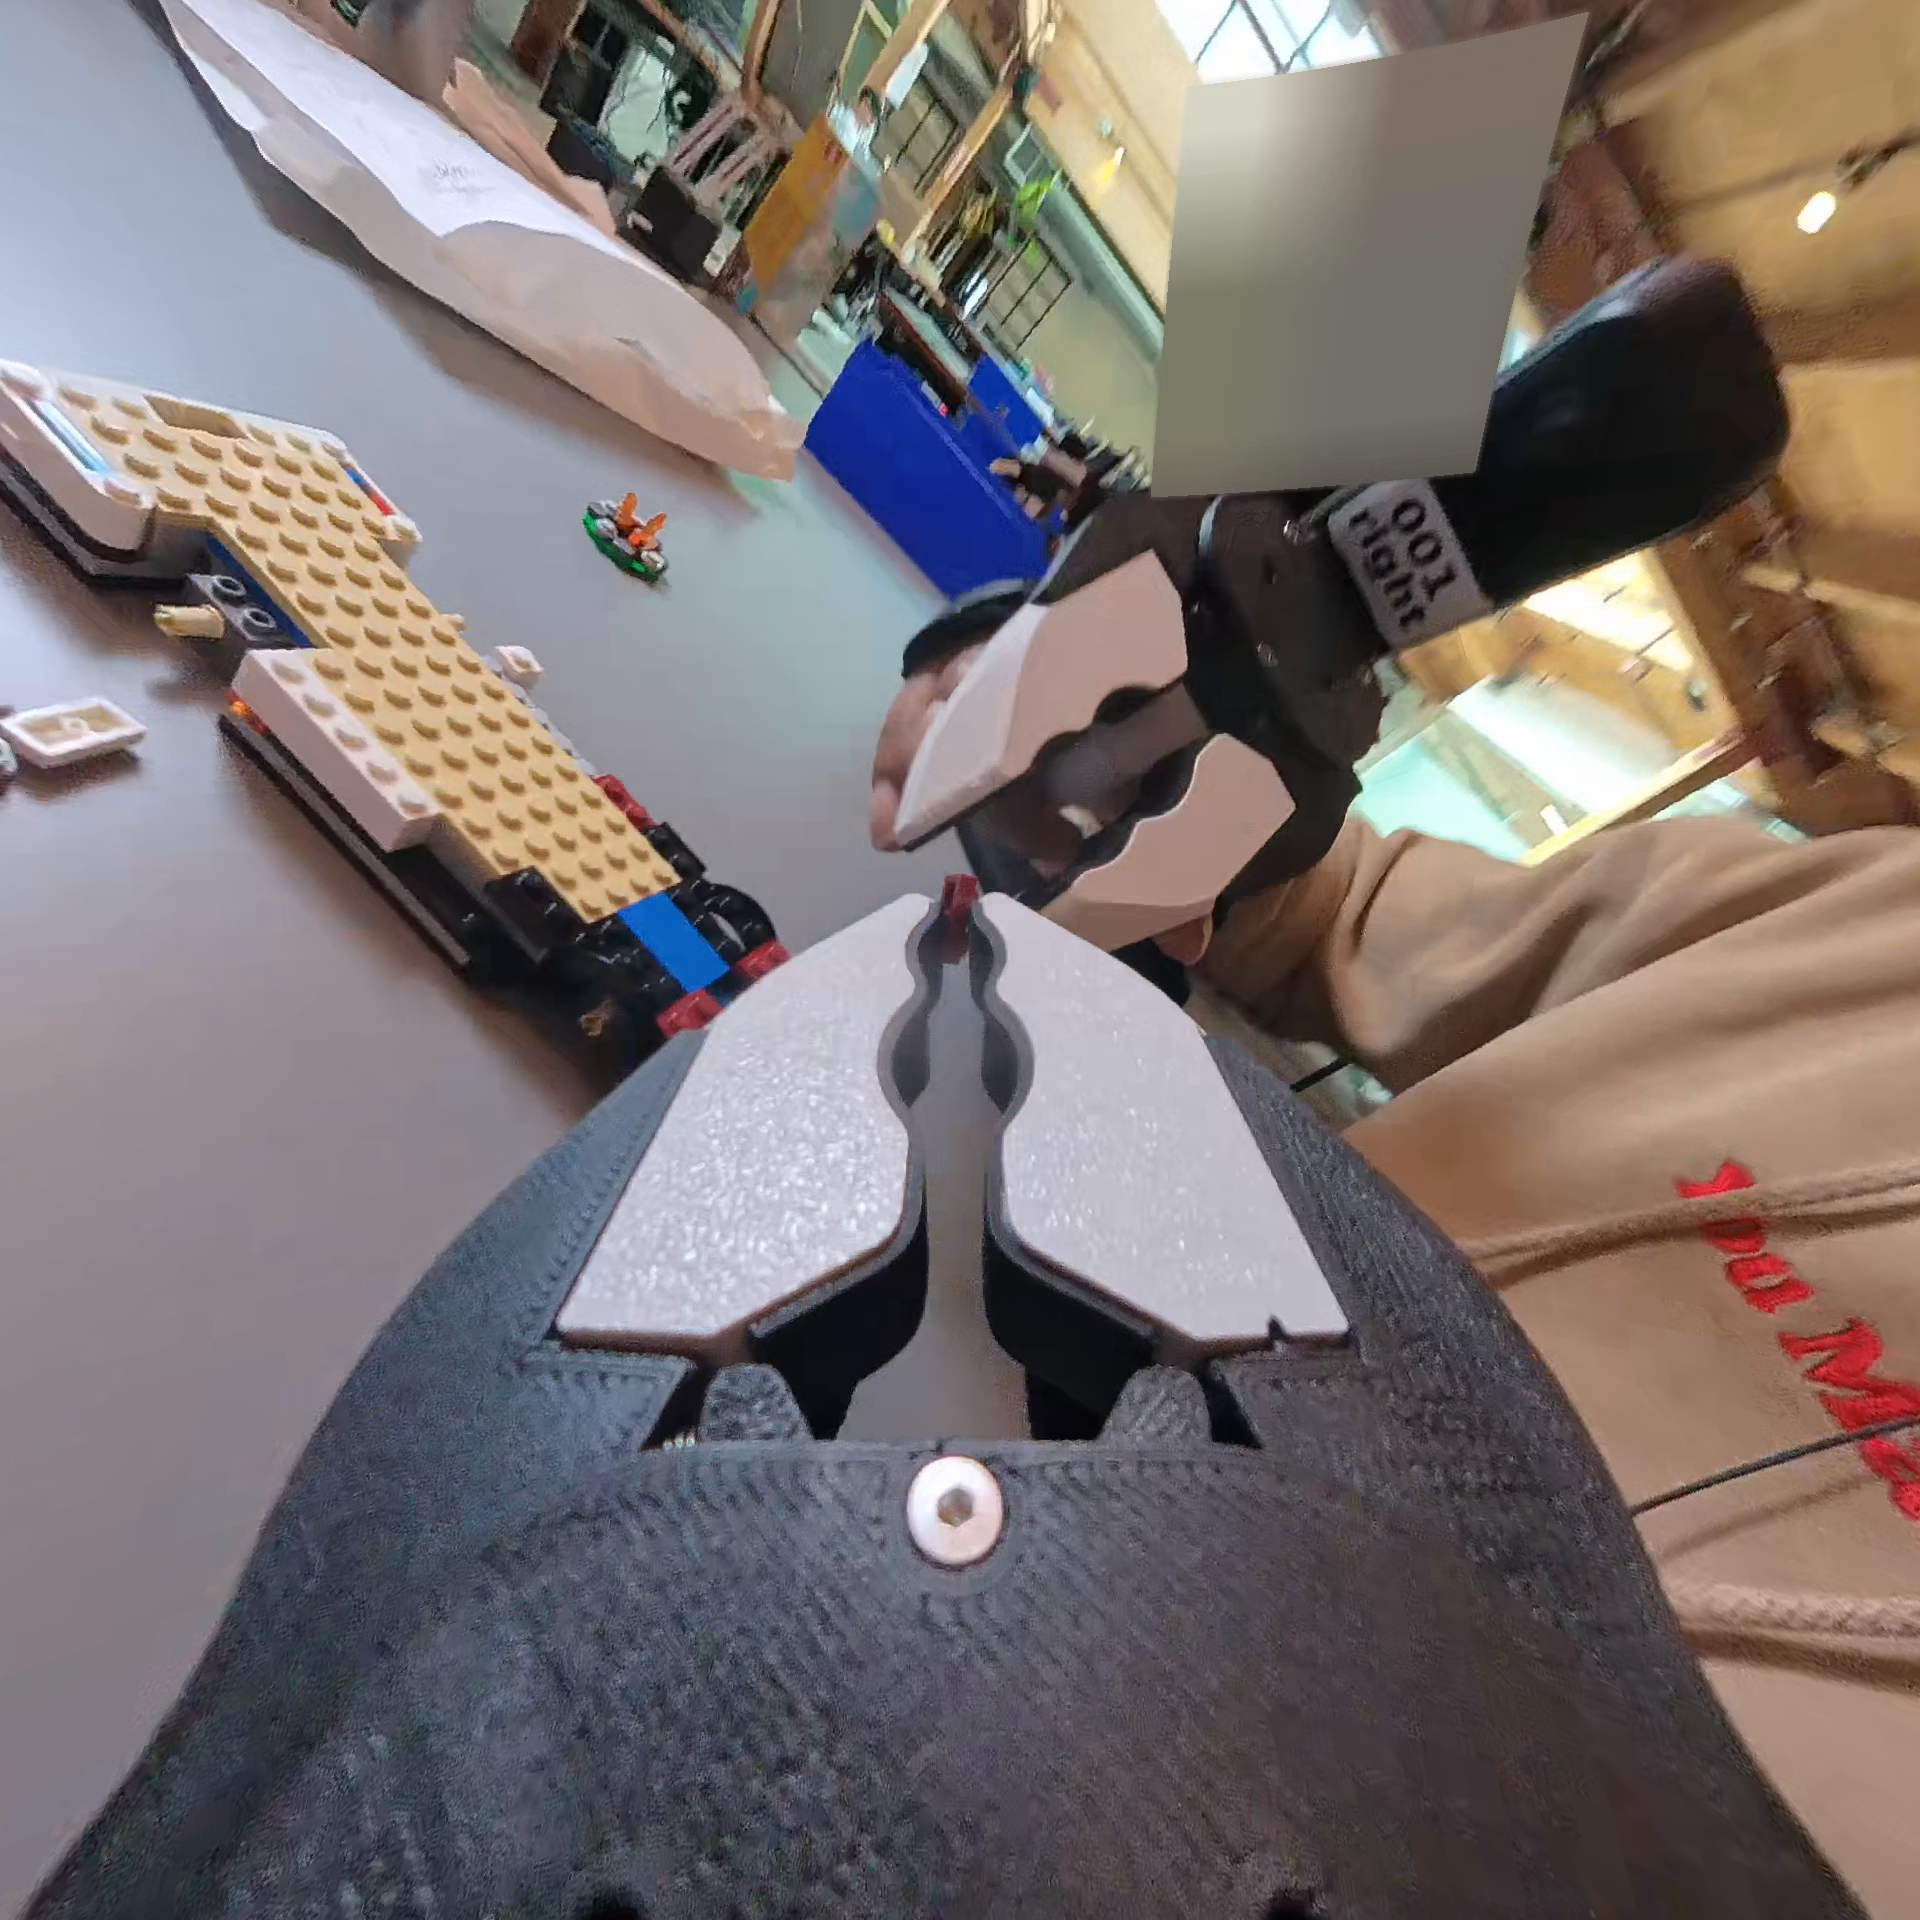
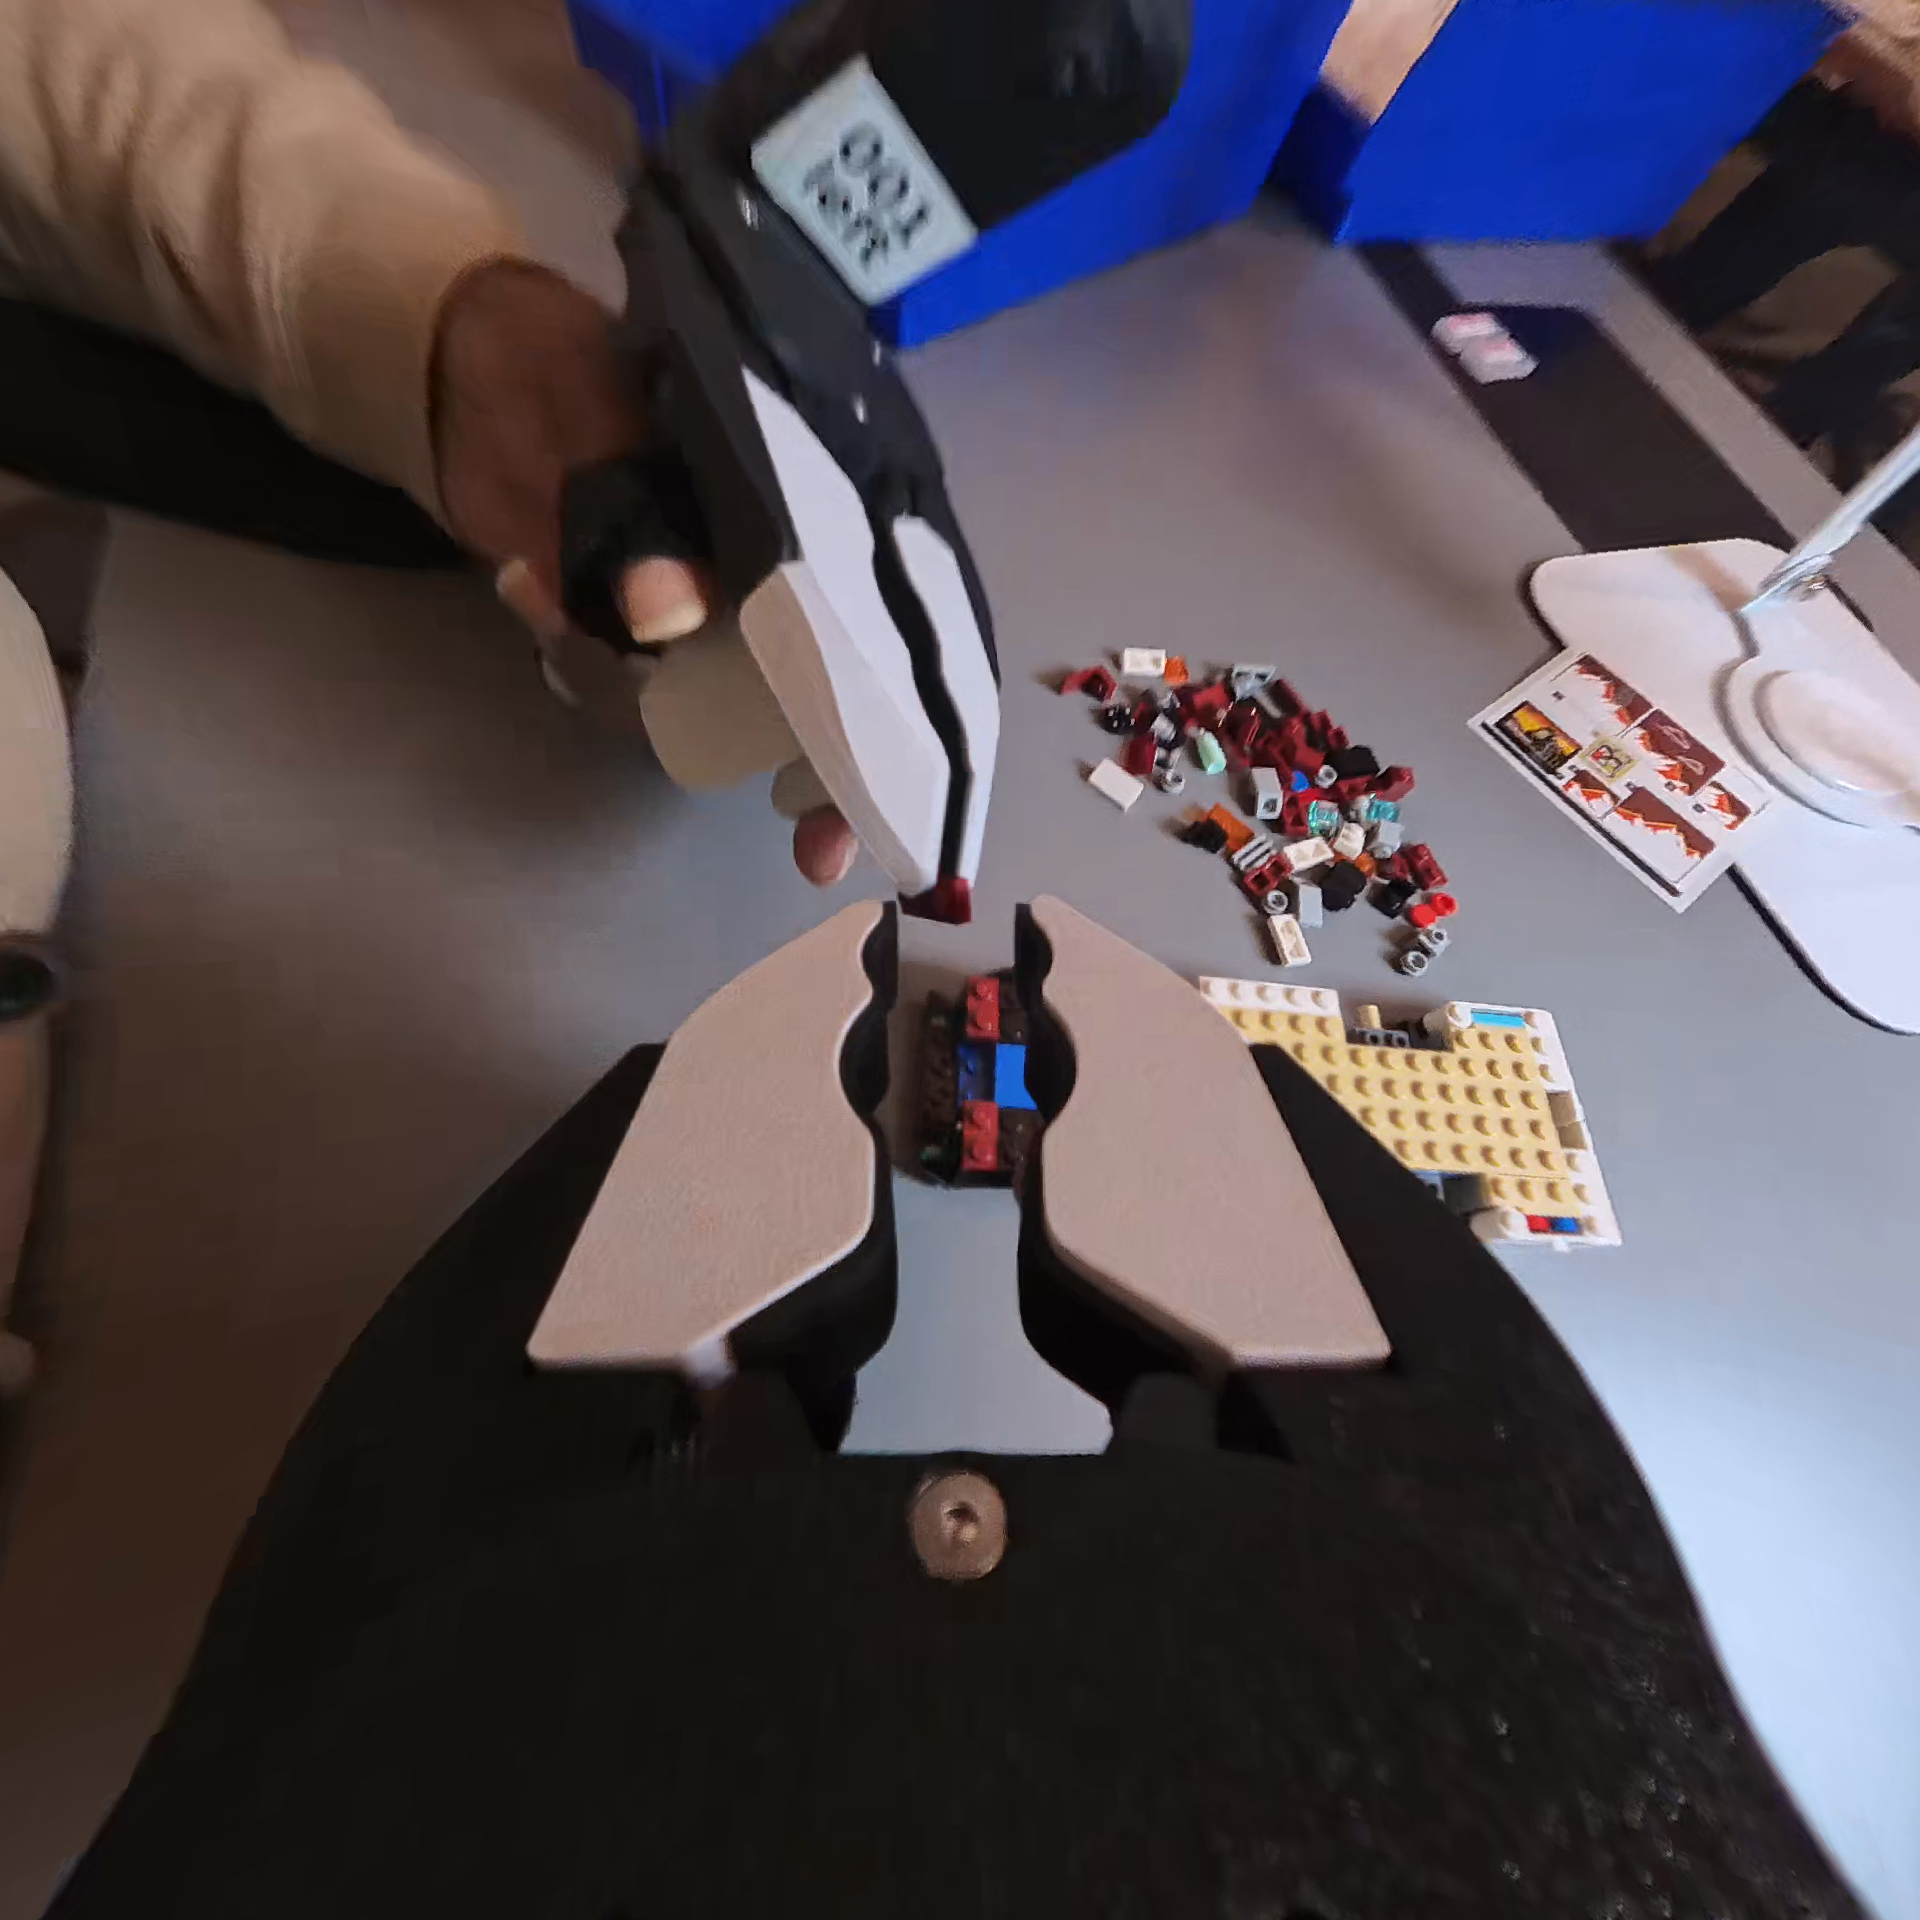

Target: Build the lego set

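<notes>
My left gripper (image 1: 956, 923) is shut on a small dark red brick (image 1: 958, 906) that is pinched at its fingertips. In the right wrist view it (image 2: 932, 881) comes down from the upper left with the brick (image 2: 940, 900). My right gripper (image 2: 956, 920) is open, and the brick stands at the mouth of its jaws, close to its left fingertip (image 2: 868, 935), with a gap on the other side. Below the jaws lies the black, red and blue end (image 2: 982, 1081) of a tan-plated brick model (image 1: 416, 665). In the left wrist view the right gripper (image 1: 977, 868) hovers just beyond the brick.
A pile of several loose small bricks (image 2: 1268, 800) lies on the grey table (image 2: 1195, 499), with a sticker sheet (image 2: 1621, 779) and a white lamp base (image 2: 1683, 613) to its right. Blue bins (image 2: 1558, 125) stand behind. A white paper bag (image 1: 468, 218) and a small green and orange piece (image 1: 627, 535) lie farther off. My two grippers' fingertips are within a few centimetres of each other. The white lamp base (image 2: 1683, 613) is about 40 centimetres from both grippers' fingertips.
</notes>
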Demonstrator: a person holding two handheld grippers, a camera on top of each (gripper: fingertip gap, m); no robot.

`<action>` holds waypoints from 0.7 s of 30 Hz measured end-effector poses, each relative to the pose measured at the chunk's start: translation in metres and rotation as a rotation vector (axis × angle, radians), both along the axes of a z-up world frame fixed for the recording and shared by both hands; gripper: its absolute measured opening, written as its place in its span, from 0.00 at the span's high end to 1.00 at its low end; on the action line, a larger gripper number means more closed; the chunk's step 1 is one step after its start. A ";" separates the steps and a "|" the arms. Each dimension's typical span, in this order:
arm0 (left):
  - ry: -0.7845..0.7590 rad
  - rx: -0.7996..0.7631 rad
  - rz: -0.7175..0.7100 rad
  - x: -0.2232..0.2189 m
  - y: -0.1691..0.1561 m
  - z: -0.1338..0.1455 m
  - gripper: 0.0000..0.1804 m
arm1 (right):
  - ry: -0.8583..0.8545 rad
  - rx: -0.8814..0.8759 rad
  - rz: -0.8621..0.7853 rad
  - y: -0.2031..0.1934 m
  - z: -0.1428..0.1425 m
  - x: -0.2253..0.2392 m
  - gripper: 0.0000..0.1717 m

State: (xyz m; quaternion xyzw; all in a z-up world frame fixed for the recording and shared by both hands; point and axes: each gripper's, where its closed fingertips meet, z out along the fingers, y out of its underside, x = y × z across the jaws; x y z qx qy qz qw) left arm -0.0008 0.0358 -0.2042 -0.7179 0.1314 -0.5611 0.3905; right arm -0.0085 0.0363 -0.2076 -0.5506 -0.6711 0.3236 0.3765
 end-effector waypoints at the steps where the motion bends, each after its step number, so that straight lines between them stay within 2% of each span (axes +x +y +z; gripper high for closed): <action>1: -0.063 -0.018 0.009 0.000 0.001 0.004 0.97 | 0.045 -0.030 -0.024 -0.002 0.006 0.001 0.89; 3: -0.153 -0.058 0.010 0.001 0.001 0.009 0.98 | 0.117 -0.056 -0.063 -0.004 0.013 0.002 0.90; 6: -0.237 -0.090 0.021 0.000 0.001 0.014 0.98 | 0.166 -0.003 -0.102 -0.005 0.016 0.002 0.90; 14: -0.306 -0.131 0.034 -0.003 0.002 0.019 0.98 | 0.155 0.156 -0.109 -0.001 0.017 -0.009 0.90; 17: -0.309 -0.127 0.023 -0.006 0.003 0.021 0.98 | 0.147 0.202 -0.057 -0.001 0.019 -0.012 0.90; 21: -0.294 -0.109 -0.048 -0.005 -0.003 0.024 0.95 | 0.111 0.266 0.108 -0.005 0.019 -0.009 0.90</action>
